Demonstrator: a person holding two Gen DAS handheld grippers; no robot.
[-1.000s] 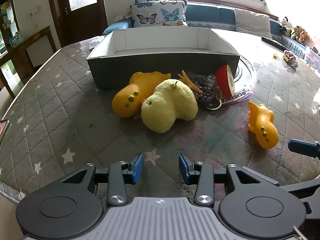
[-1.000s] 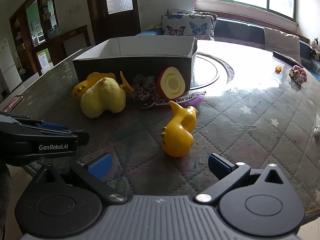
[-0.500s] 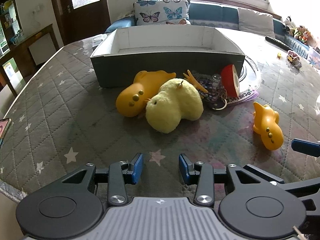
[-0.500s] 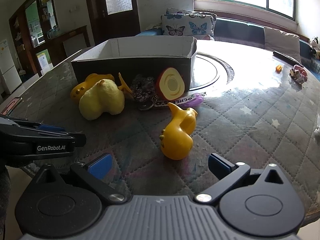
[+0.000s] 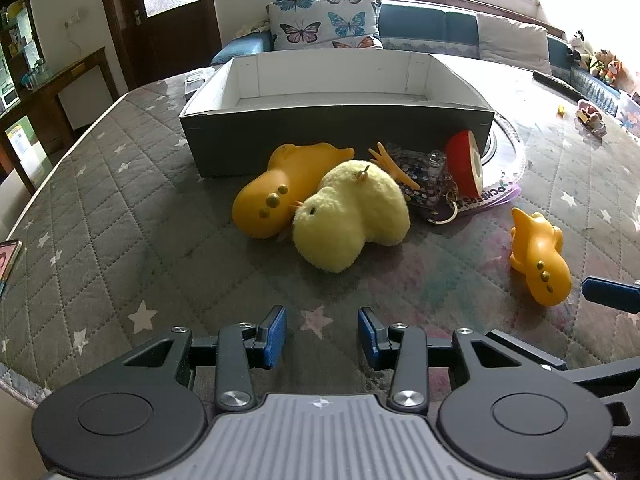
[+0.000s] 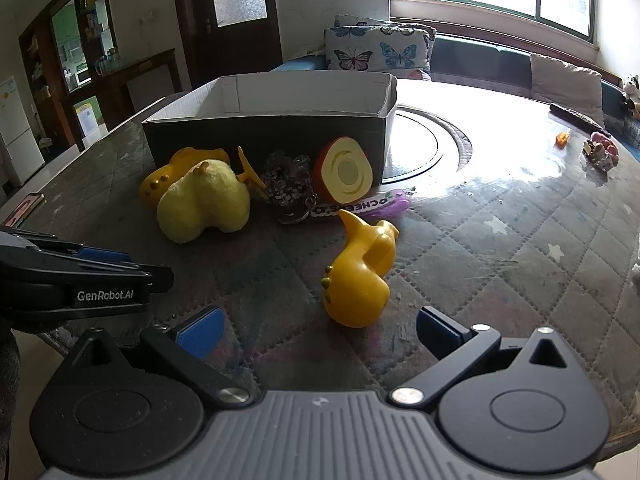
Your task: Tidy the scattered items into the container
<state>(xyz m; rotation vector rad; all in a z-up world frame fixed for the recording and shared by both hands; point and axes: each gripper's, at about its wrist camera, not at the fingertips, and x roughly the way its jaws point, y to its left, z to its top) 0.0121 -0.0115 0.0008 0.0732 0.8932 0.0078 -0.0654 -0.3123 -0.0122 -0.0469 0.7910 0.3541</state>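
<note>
A phone [image 5: 9, 262] lies at the far left edge of the desk [image 5: 100, 208], which is covered by a quilted star-print cloth. Further in, the open box [image 5: 336, 136] stands on the desk, dark outside and white inside, nothing visible in it. Against its near wall lie the scattered things: a large orange rubber duck [image 5: 280, 188], touching a yellow plush chick [image 5: 348, 216] just in front of it, then a beaded keychain pouch [image 5: 424, 180], a red toy fruit half [image 5: 466, 162] leaning on the box, and a purple packet [image 5: 492, 200] beneath. A small orange rubber duck [image 5: 538, 250] lies apart to the right.

The left gripper [image 5: 322, 334] hangs short of the chick, fingers spread, gripping nothing. The right gripper [image 6: 318, 330] hangs just short of the small duck, fingers spread wide and empty.
</note>
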